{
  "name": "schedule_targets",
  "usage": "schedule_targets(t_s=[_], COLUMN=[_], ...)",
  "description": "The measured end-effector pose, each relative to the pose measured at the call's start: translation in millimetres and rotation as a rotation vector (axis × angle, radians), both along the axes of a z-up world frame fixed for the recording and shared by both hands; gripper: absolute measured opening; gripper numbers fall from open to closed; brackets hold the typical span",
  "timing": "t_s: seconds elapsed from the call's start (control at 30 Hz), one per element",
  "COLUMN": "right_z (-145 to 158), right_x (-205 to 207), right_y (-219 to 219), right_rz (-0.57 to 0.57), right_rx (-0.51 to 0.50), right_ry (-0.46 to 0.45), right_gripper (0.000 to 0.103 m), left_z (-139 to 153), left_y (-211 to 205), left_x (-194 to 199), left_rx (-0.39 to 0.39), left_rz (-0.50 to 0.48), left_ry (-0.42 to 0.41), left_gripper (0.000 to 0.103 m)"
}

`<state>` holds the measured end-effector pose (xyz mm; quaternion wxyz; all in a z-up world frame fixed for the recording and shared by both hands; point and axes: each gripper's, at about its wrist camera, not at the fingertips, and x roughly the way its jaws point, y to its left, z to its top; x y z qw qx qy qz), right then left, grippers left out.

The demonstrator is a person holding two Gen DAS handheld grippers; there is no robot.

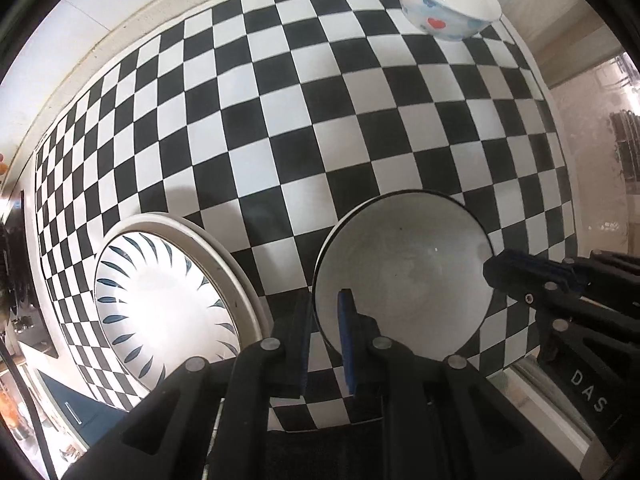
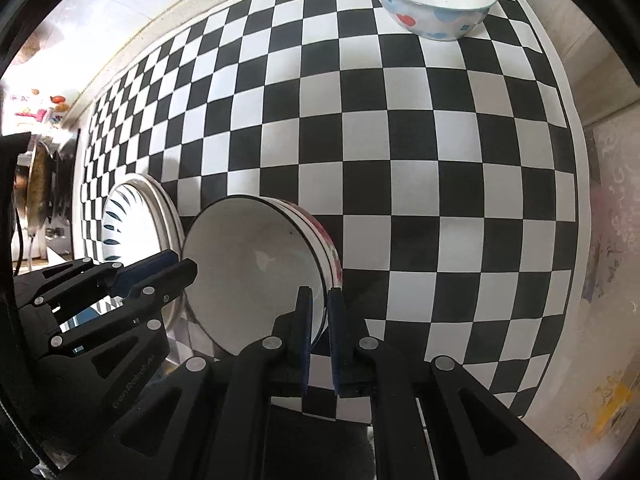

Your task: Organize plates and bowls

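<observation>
A white bowl with a black rim (image 1: 400,280) and a flowered outside (image 2: 248,272) hangs between both grippers over the checkered cloth. My left gripper (image 1: 326,300) is shut on the bowl's left rim, one finger inside and one outside; the right wrist view also shows this left gripper (image 2: 182,262). My right gripper (image 2: 320,294) is shut on the opposite rim, and the left wrist view shows the right gripper (image 1: 490,274) at the bowl's right edge. A stack of plates with blue leaf marks (image 1: 160,300) (image 2: 128,224) lies just left of the bowl.
A white bowl with red and blue hearts (image 1: 444,4) (image 2: 436,0) stands at the far right corner of the black-and-white checkered cloth (image 1: 320,120). The cloth's right edge (image 2: 576,200) borders a pale floor. Kitchen clutter (image 2: 40,184) sits at the far left.
</observation>
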<state>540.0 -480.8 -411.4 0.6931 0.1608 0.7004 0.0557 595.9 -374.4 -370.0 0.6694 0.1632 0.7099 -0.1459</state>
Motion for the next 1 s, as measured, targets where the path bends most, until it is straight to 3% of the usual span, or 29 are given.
schedule_targets(t_s=[0.2,0.43,0.5,0.53,0.57,0.6,0.63,0.67,0.83,1.0], right_z=[13.7,21.8,22.2,23.4,24.6,25.6,25.5,25.6,25.0,11.5], right_x=[1.8,26.2,39.8,47.4,53.9,63.7,69.8,76.9,120.9,163.8], right_y=[-16.5,-65.8,-84.9,-97.1,-108.2,-123.3,-131.9,-141.8,-182.3,-207.7], right_rz=[-0.028,-0.114,-0.148,-0.174,-0.198,-0.23,-0.247,-0.268,-0.346,-0.375], right_rx=[0.02,0.014,-0.003,0.01,0.037,0.084,0.114,0.143,0.135,0.054], right_ry=[-0.03,-0.043,-0.041,-0.055,-0.072,-0.091,-0.101,-0.113,-0.155,-0.159], right_gripper=[0.009,0.01,0.022,0.035,0.055,0.062,0.077,0.081,0.081,0.081], left_z=[21.3,38.4,41.8,41.6,40.7,40.8,40.4,39.4,24.7,-2.6], left_y=[-0.1,-17.4,-29.9,-34.7,-39.3,-46.7,-52.4,-58.7,-89.2,-119.6], left_x=[7.4,50.4,71.1,78.9,88.8,103.0,113.8,125.1,174.8,210.4], left_rx=[-0.023,-0.073,-0.098,-0.125,-0.163,-0.193,-0.221,-0.248,-0.324,-0.279], left_rz=[0.011,0.049,0.047,0.043,0.052,0.072,0.081,0.092,0.142,0.125], left_ry=[-0.043,-0.057,-0.046,-0.03,-0.009,0.002,0.011,0.021,0.061,0.082], left_gripper=[0.012,0.012,0.012,0.012,0.012,0.012,0.013,0.014,0.017,0.017])
